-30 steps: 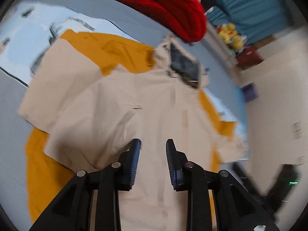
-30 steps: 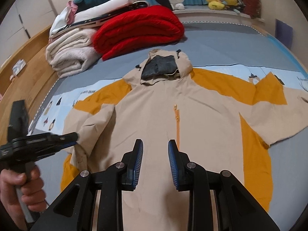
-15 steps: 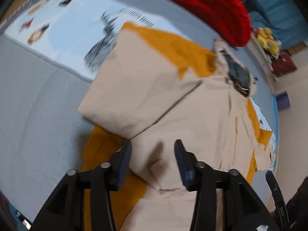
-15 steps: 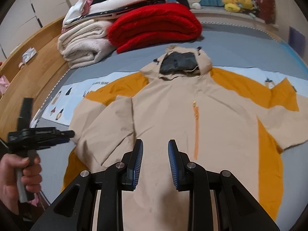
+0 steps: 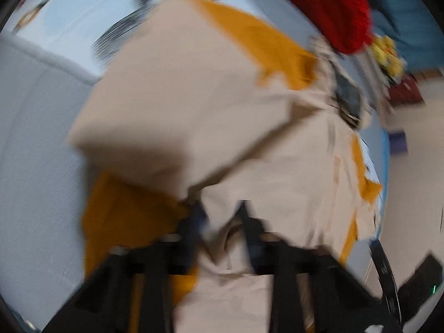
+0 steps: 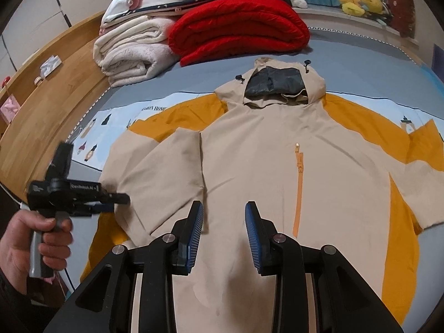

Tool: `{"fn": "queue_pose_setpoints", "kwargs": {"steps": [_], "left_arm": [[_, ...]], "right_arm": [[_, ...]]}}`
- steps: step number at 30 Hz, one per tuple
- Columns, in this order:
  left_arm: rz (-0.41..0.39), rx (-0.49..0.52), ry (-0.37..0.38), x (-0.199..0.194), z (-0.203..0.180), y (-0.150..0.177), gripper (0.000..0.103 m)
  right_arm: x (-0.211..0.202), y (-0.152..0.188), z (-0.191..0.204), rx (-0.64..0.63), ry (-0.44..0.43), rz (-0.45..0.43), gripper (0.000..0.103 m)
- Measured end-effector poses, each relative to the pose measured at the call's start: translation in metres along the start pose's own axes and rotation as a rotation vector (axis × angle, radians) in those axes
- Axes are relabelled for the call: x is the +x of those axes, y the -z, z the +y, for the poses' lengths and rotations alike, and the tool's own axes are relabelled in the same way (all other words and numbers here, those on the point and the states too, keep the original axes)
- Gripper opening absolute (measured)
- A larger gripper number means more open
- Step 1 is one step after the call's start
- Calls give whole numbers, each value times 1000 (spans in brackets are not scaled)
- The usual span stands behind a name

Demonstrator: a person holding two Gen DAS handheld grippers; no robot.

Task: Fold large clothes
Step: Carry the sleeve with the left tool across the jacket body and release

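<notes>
A beige and mustard hooded jacket lies front up on the bed, hood away from me; it also shows in the blurred left wrist view. Its left sleeve is folded back over itself beside the body. My right gripper is open and empty, hovering over the jacket's lower front. My left gripper is open, low over the jacket's left side by the folded sleeve. In the right wrist view the left gripper sits at the sleeve's outer edge, held by a hand.
A red folded quilt and white folded blankets lie at the head of the bed. A wooden bed frame runs along the left. Plush toys sit on the far ledge. The grey bedsheet surrounds the jacket.
The left gripper has swung down and in toward the folded left sleeve; its view is now motion-blurred. The right gripper has stayed open and drawn slightly closer over the jacket's lower front.
</notes>
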State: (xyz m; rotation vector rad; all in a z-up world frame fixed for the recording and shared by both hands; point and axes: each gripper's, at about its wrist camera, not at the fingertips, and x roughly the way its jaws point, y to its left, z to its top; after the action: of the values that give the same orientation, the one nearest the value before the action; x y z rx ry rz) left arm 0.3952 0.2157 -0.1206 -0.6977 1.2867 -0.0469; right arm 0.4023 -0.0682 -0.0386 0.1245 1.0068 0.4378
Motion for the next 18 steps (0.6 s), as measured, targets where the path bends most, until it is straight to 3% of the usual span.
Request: {"fn": "queue_pose_setpoints", "kwargs": {"steps": [2,7,9,11,14,16,18], "left_arm": [[-29,71,53,-4,-21,-1,7],[-39,271,332,-12,-89,3,7],[-47,326,412,-17,-111,6,24],[-88,343,470,-27,-119,7,34],[-137,312,491,-34,-117,1,34],[-156,273,453,-34,-109,-4,34],[-166,232,395,-31,-98,-9,34]], "right_arm": [[5,0,-1,-6,-2,11,33],[19,-2,-5,-7,-28,36,33],[20,-4,-4,-1,-68,33,33],[20,-6,-3,11,-132,24,33],[20,-7,3,8,-179,20,37],[23,-6,4,7,-175,32,46],[30,-4,1,29,-174,62,47]]}}
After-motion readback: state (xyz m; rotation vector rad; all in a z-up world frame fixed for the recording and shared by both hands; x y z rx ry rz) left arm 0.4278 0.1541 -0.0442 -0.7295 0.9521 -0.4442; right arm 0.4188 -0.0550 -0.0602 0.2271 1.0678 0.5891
